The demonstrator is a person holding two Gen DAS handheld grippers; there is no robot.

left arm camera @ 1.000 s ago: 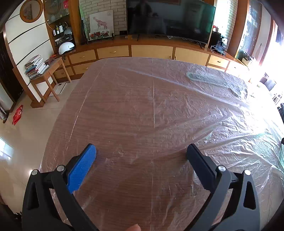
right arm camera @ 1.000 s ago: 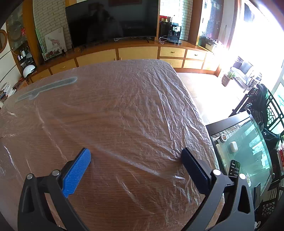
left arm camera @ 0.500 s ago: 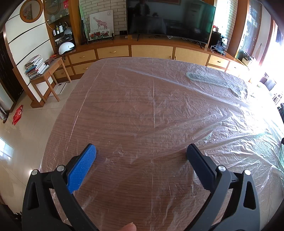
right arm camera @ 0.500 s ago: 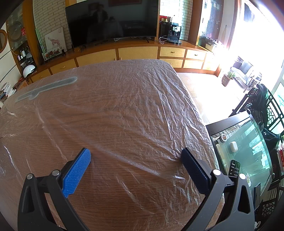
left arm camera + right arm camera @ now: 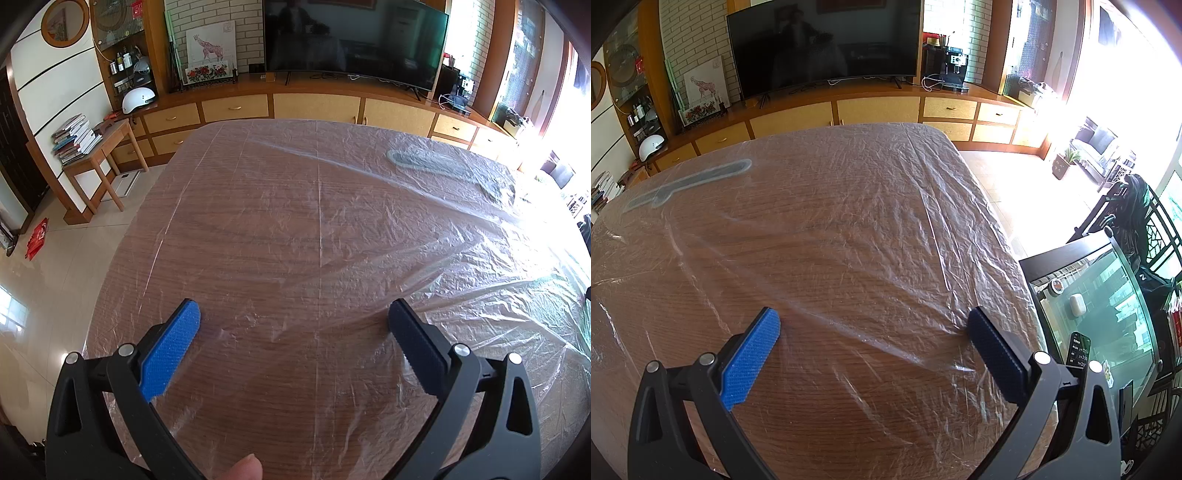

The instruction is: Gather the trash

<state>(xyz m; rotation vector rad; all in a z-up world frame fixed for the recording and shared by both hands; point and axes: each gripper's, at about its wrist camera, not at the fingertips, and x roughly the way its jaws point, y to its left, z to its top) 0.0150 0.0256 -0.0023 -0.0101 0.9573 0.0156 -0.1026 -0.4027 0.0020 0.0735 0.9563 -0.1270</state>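
A wooden table [image 5: 280,236] [image 5: 827,236] lies under a wrinkled clear plastic sheet [image 5: 461,258] [image 5: 886,206]. A grey-green flat strip [image 5: 428,162] [image 5: 698,179] shows under the sheet near the far edge. No loose trash item is visible on the table. My left gripper [image 5: 293,317] hovers open over the near left part of the table, nothing between its blue pads. Over the near right part, my right gripper [image 5: 873,325] is open and holds nothing. A fingertip [image 5: 245,467] shows at the bottom of the left wrist view.
A long cabinet with a large television [image 5: 351,35] [image 5: 827,44] runs behind the table. A side table with stacked books [image 5: 75,138] stands left. A glass-topped stand [image 5: 1104,317] with a phone sits right of the table, beside a dark chair [image 5: 1137,218].
Both grippers stay in place and open. The fingertip at the bottom of the left wrist view has crept a little further into view.
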